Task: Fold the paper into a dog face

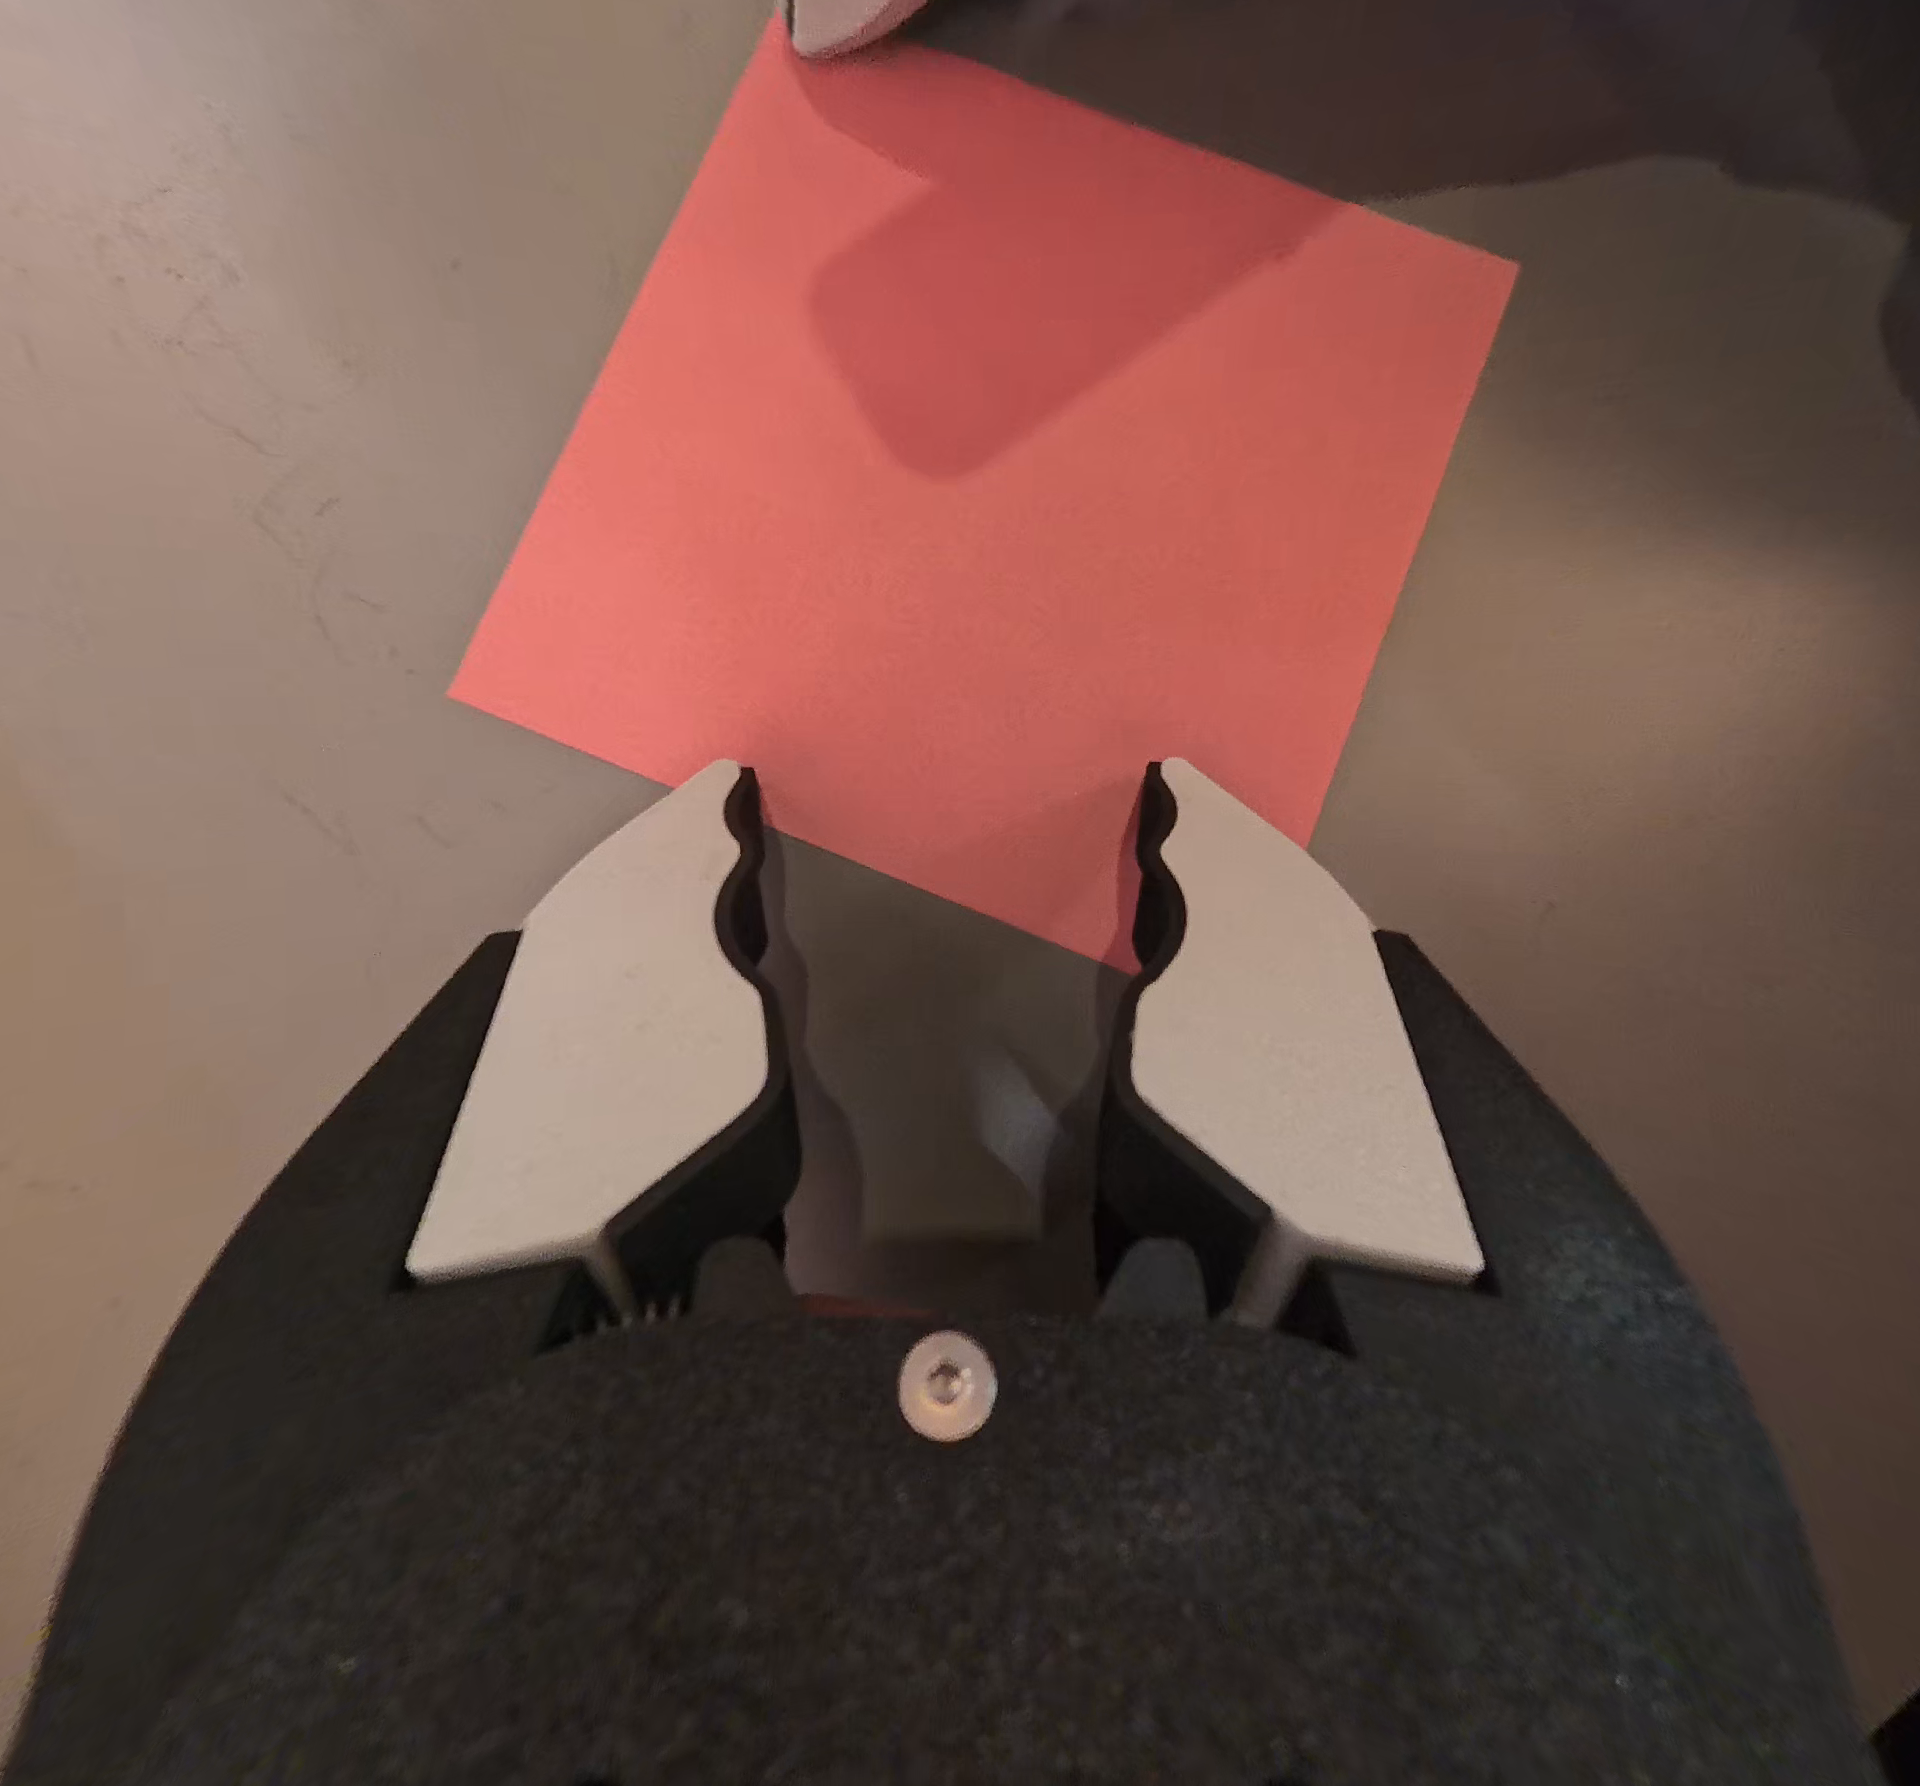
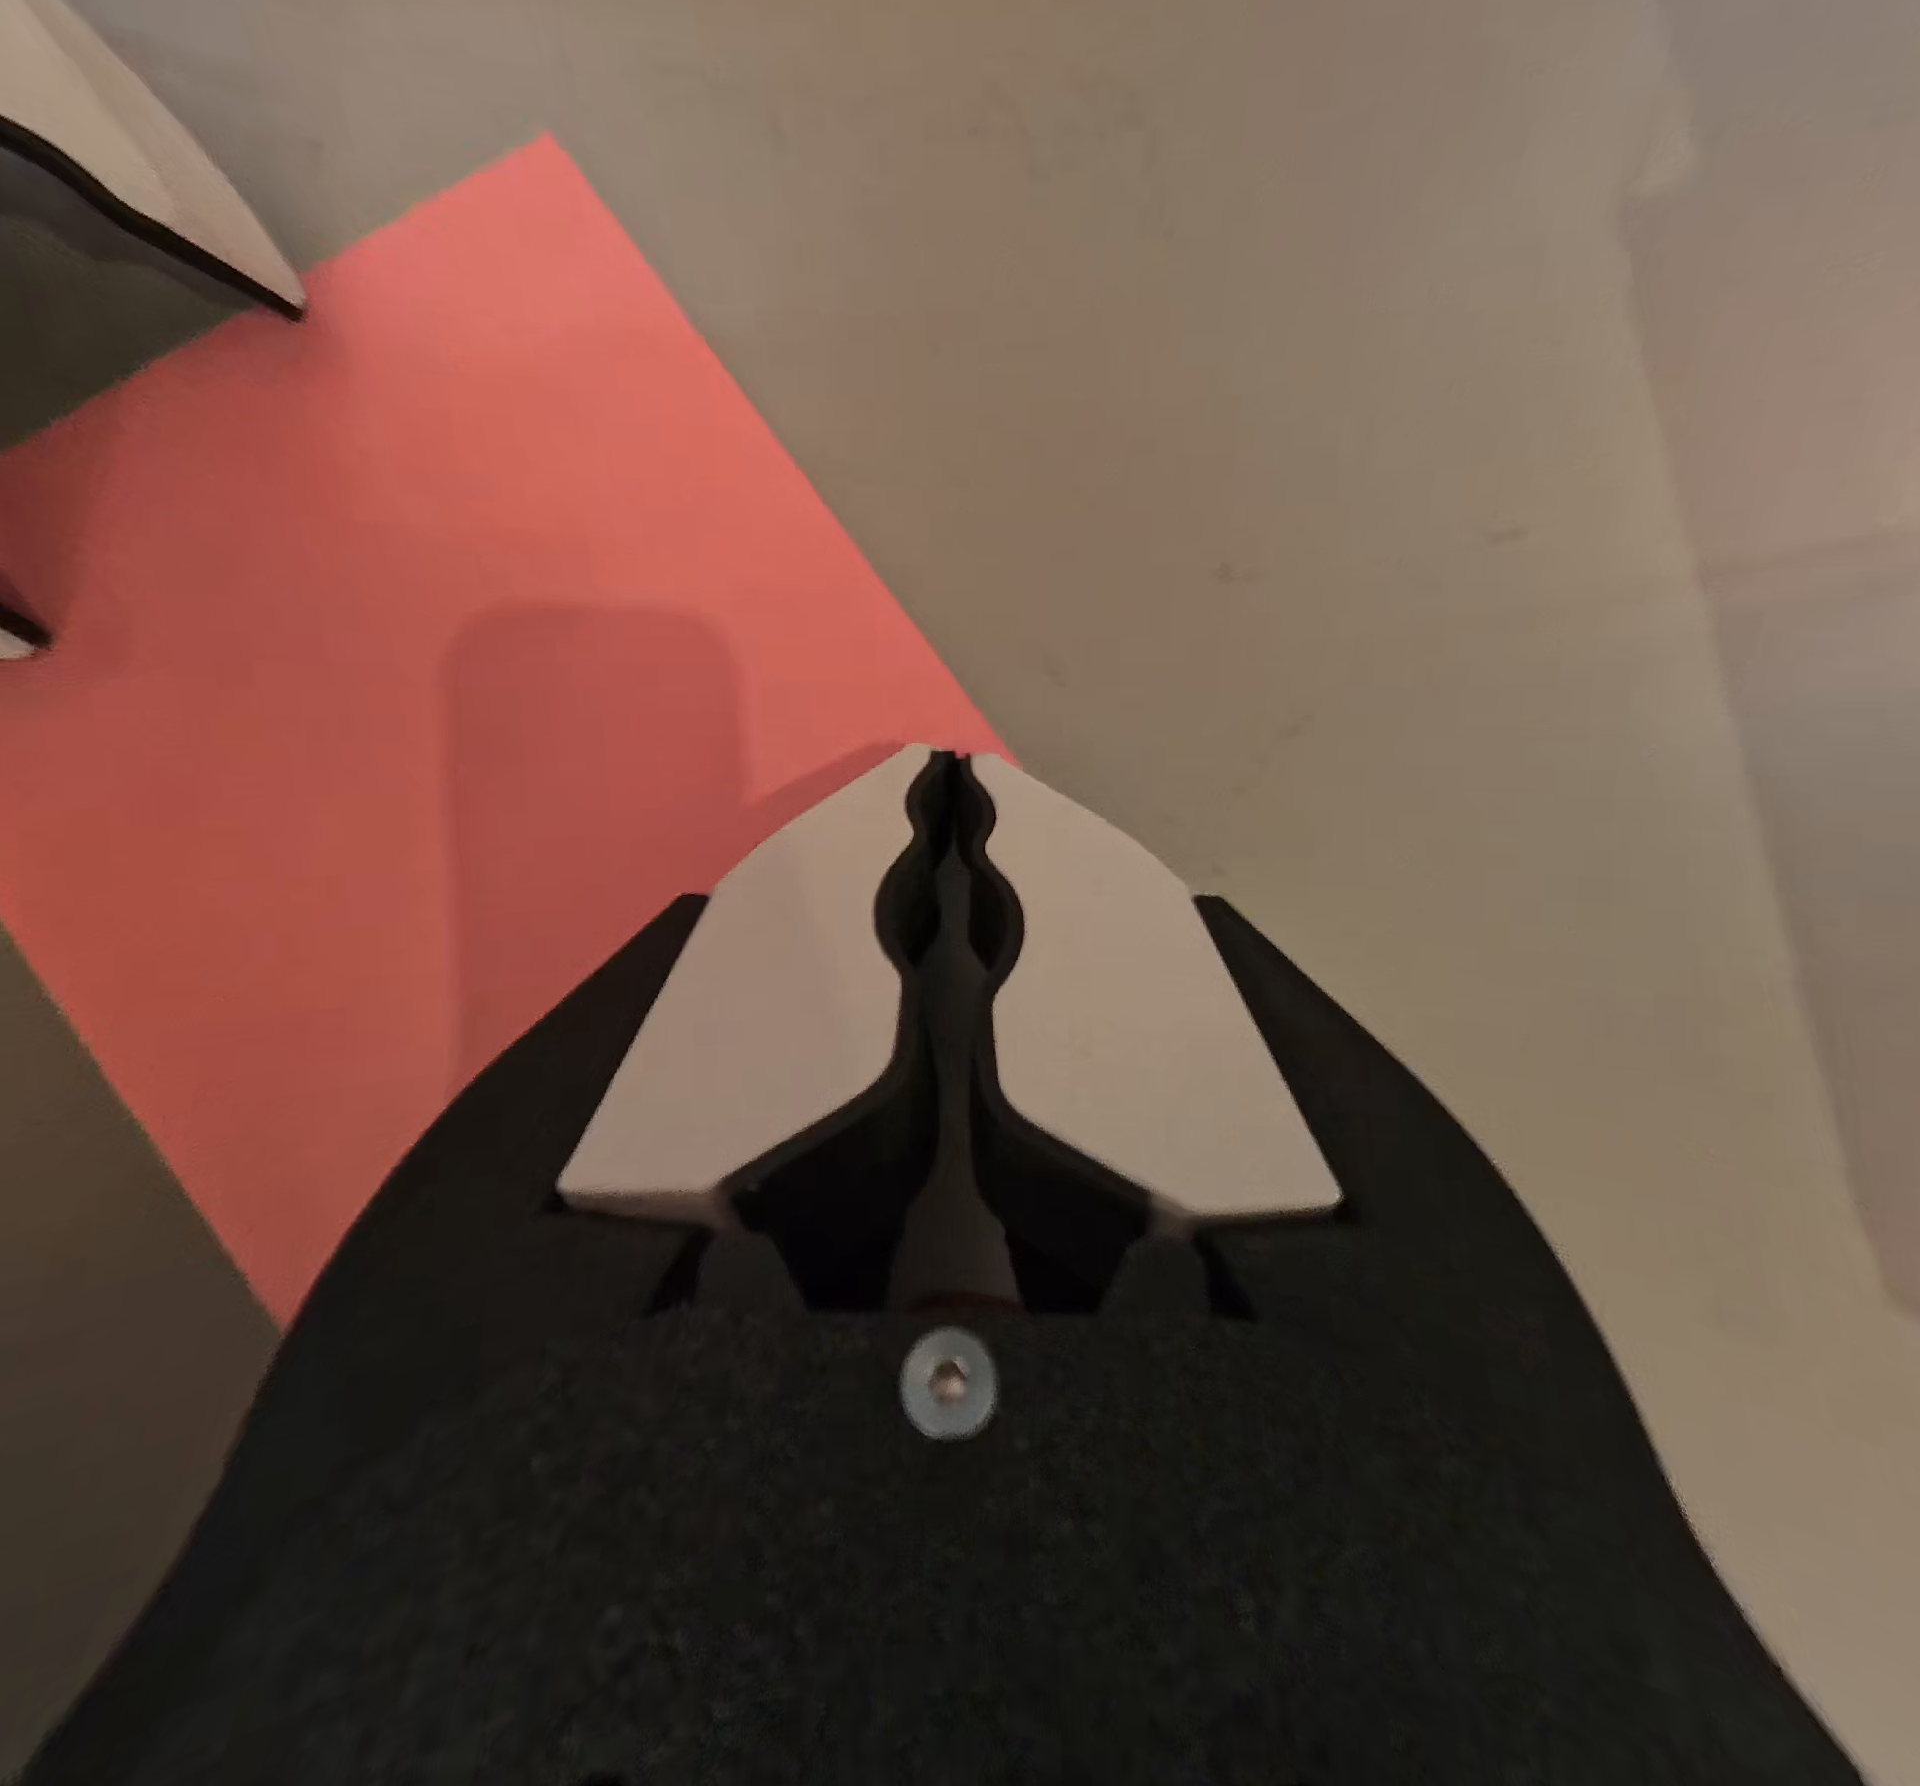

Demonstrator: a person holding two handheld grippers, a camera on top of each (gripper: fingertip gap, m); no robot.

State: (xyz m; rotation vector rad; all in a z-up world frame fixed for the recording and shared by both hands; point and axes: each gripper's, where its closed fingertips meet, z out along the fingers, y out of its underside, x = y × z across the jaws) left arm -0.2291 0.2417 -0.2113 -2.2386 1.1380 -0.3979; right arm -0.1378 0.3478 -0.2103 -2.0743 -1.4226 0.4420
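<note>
A square salmon-pink paper (image 1: 935, 541) lies flat and unfolded on a beige table (image 1: 260, 386). My left gripper (image 1: 948, 775) is open, its two fingertips spread above the paper's near edge, close to the near corner. My right gripper (image 2: 951, 760) is shut, and its closed tip sits on the paper (image 2: 416, 489) at one corner. In the left wrist view that right gripper (image 1: 821, 43) shows at the paper's far corner, tip down on it. Whether the tip pinches the paper or only rests on it is unclear. The left gripper (image 2: 166, 479) shows open at the upper left of the right wrist view.
The beige table (image 2: 1351, 386) surrounds the paper on all sides, with faint scuff marks. Shadows of the grippers fall across the paper and the table. No other objects show. The tips of one gripper are about 15 cm away from the tips of the other.
</note>
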